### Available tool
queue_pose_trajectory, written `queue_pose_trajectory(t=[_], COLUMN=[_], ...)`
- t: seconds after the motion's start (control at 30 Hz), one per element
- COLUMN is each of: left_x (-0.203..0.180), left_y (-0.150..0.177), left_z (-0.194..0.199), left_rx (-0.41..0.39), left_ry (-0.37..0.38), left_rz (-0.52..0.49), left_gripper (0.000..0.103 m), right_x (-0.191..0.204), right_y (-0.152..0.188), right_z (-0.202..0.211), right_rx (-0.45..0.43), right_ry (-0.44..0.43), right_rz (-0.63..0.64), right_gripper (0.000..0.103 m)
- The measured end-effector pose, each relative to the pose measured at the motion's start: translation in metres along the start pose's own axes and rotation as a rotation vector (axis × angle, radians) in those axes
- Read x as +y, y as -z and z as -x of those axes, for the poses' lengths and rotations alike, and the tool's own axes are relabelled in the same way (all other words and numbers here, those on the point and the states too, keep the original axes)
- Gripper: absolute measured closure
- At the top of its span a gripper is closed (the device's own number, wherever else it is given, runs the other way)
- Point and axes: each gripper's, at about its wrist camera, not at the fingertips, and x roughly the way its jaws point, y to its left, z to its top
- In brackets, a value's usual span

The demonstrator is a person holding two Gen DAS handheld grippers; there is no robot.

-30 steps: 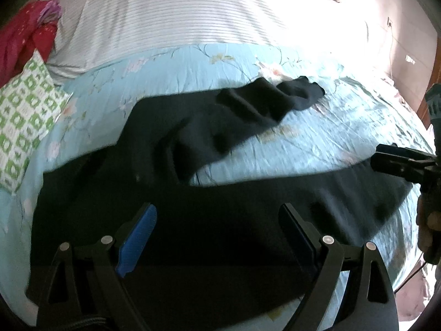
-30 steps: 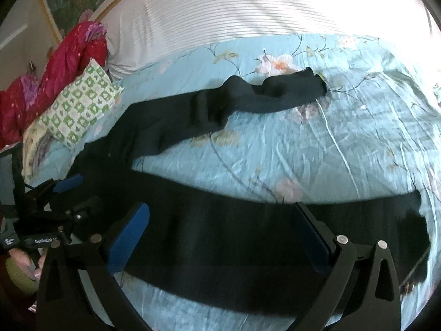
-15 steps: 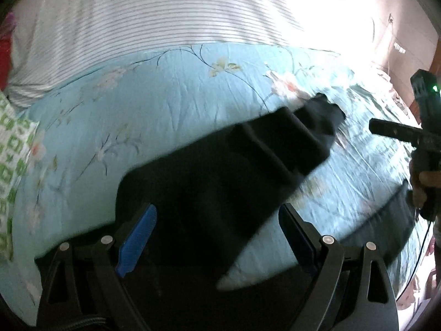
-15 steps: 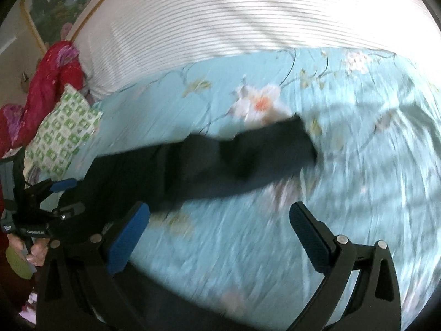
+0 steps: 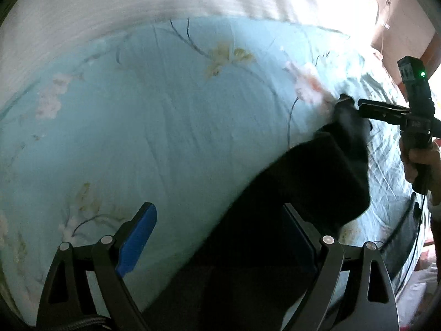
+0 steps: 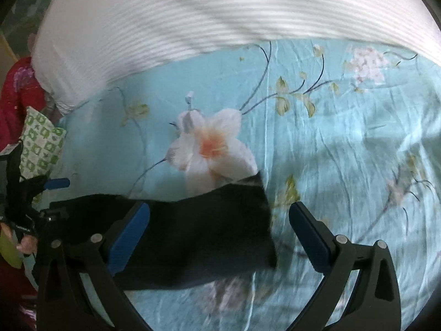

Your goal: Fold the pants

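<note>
Hovering wide apart, both tools (image 5: 217,237) (image 6: 217,237) over black pants (image 6: 209,231) on floral bedsheet (image 6: 344,143)

One pair of black fabric pants (image 6: 209,229) lies on the bed, and only one of its legs shows in these views. There are two hand-held black two-finger grippers with blue pads: the left gripper (image 5: 220,237) and the right gripper (image 6: 220,234). Each carries two fingers, four in all. One light blue bedsheet printed with flowers (image 6: 330,143) covers the bed. One white striped quilt (image 6: 193,13) lies at its far side. One green-and-white patterned pillow (image 6: 41,143) sits at the left edge, beside one red fabric bundle (image 6: 16,96). One large white-and-orange printed blossom (image 6: 212,143) stands out on the sheet. One green indicator light (image 5: 422,74) glows on the right gripper's body.
</note>
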Motion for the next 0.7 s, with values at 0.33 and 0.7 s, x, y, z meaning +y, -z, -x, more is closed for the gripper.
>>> queue_pose_trajectory(t=[0.33,0.7], left_x=[-0.009,-0.069], left_y=[0.008,0.054], left_z=[-0.034,0.03], left_rx=[0.09,-0.064], left_ry=[0.089,0.12], left_rz=[-0.052,-0.083], left_gripper=[0.083,0.1], right_x=[-0.002,-0.013], right_y=[0.002,0.023], right_z=[-0.02,0.06], right_rx=[0.034,-0.131], right_ry=[-0.053,-0.082], right_rz=[0.017,0.011], right_gripper=[0.068,0.09])
